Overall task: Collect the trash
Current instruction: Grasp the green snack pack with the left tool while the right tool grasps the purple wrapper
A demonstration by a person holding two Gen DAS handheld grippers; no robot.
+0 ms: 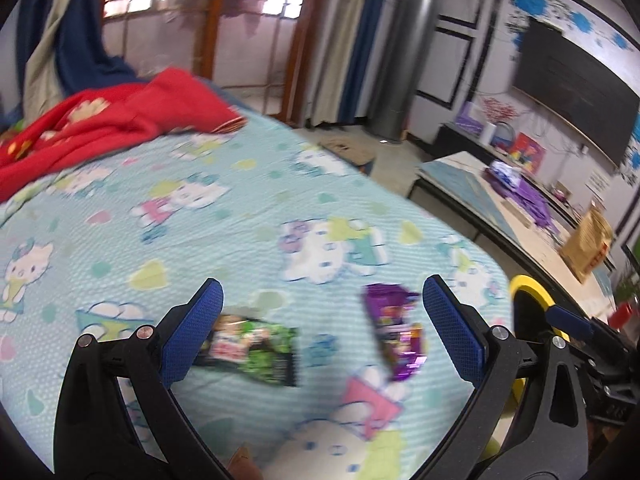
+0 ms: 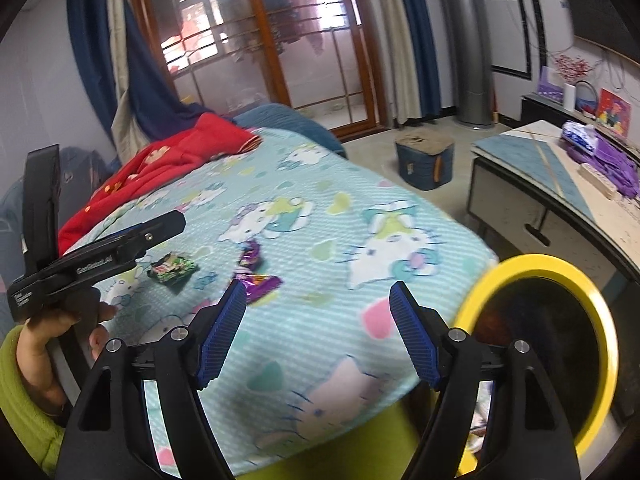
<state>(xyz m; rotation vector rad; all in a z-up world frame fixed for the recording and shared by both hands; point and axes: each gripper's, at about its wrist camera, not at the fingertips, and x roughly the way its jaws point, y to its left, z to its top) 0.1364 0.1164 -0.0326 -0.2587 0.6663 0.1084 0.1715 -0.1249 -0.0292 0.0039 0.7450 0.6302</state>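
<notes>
Left wrist view: the left gripper (image 1: 320,328) has its fingers wide apart, holding nothing, with the green wrapper (image 1: 252,350) at 9 o'clock and the purple wrapper (image 1: 394,330) at 3 o'clock, both flat on the bed sheet (image 1: 240,200). The right gripper (image 2: 318,334) is also wide apart and holds nothing, with the yellow bin (image 2: 538,344) at 3 o'clock. The fingers might pinch the soft sheet too, or the thin wrapper might slip out.

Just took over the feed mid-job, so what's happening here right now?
A person is clearing trash off a bed with a handheld tool in each hand. Two wrappers lie on the cartoon-print bedsheet: a green wrapper and a purple wrapper. The left tool is open above them, holding nothing. The right tool is also open and empty, over the bed's near edge. A yellow-rimmed bin stands beside the bed. Neither wrapper has been picked up yet.
</notes>
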